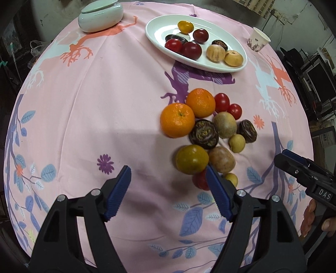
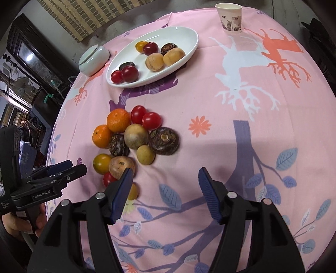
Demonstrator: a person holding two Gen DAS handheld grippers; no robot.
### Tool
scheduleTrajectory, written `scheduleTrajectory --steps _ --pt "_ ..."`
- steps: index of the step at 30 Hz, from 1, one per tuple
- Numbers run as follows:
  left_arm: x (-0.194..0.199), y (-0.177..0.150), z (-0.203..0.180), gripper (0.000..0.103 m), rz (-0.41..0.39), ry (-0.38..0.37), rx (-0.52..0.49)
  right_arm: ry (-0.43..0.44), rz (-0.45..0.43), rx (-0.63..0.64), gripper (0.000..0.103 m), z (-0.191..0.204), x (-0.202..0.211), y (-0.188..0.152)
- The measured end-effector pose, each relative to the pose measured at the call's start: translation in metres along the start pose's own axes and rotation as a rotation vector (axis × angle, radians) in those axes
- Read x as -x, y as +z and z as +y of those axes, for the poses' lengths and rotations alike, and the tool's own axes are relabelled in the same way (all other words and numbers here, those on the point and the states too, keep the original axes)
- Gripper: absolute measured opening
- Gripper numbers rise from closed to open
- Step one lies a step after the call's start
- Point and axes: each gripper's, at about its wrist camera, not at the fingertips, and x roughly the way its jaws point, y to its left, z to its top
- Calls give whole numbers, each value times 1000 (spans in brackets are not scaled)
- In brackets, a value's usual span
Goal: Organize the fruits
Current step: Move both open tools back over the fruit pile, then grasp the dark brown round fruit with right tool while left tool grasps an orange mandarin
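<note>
A pile of loose fruit lies on the pink tablecloth: two oranges [image 1: 177,119] [image 2: 118,120], red tomatoes [image 1: 221,102] [image 2: 151,120], dark brown fruits [image 1: 203,134] [image 2: 164,141], tan round fruits [image 1: 225,124] [image 2: 135,136] and a yellow-green tomato [image 1: 192,159] [image 2: 102,163]. A white oval plate [image 1: 159,27] [image 2: 184,35] farther back holds several fruits. My left gripper [image 1: 168,190] is open and empty, just short of the pile, its right finger beside a red tomato [image 1: 200,180]. My right gripper [image 2: 164,192] is open and empty, right of the pile's near end.
A pale green lidded bowl [image 1: 100,15] [image 2: 93,59] stands at the table's far left. A paper cup [image 1: 258,38] [image 2: 231,17] stands at the far right. The tablecloth [image 1: 94,105] drops off at the round table's edges.
</note>
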Motion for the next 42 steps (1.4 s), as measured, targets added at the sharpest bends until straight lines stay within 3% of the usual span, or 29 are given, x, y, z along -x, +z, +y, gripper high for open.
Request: scheduleTrajectory --steps 17,35,37,39,42 --pt "2 -15 4 80 22 8 10 -28 -1 32 66 5 4 -21" --pt "-4 -4 16 83 21 25 27 -79 -3 58 66 20 -29 26" --pt "-5 -2 16 84 21 29 24 -98 9 76 60 23 -37 30" --pt "-7 0 16 86 20 35 22 -114 24 86 49 24 -44 34" --pt "-10 2 18 86 22 35 23 -118 41 89 49 23 -53 37"
